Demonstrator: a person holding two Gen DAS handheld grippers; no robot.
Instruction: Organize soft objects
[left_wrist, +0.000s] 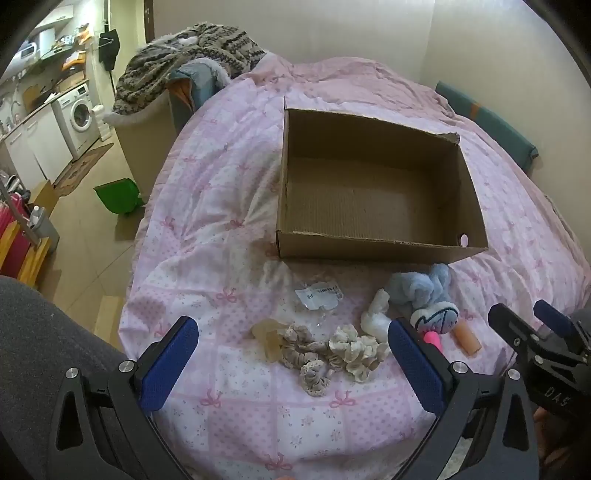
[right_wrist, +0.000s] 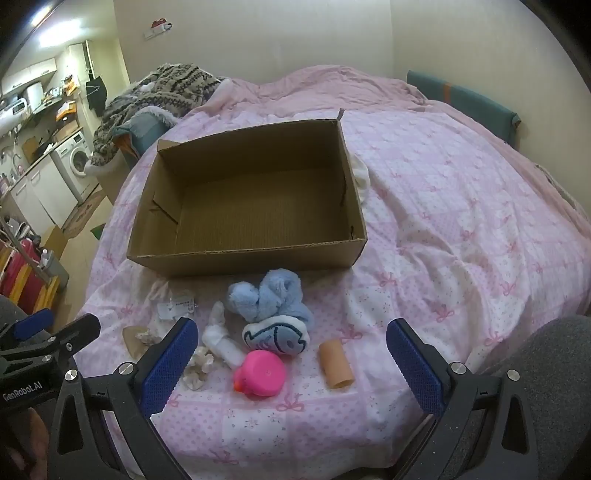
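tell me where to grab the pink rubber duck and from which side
Grip the pink duck across its round body, coming down from above with the open right gripper, which hangs nearest it. It lies apart from the tan tube, so there looks to be room for a finger on that side; the white cloth crowds the other.

A bed (right_wrist: 443, 192) covered in a pink quilt printed with bows carries an open cardboard box (right_wrist: 243, 254), empty, set toward its middle. Between the box and the bed's near edge lies a scatter of small things: a blue plush toy (right_wrist: 266, 295), a white fish-print pouch (right_wrist: 277, 338), a pink rubber duck (right_wrist: 260, 373), a peach-coloured tube (right_wrist: 334, 363), a white rolled cloth (right_wrist: 221, 341), beige and cream scrunchies (left_wrist: 332, 354) and a clear plastic packet (left_wrist: 319, 295).
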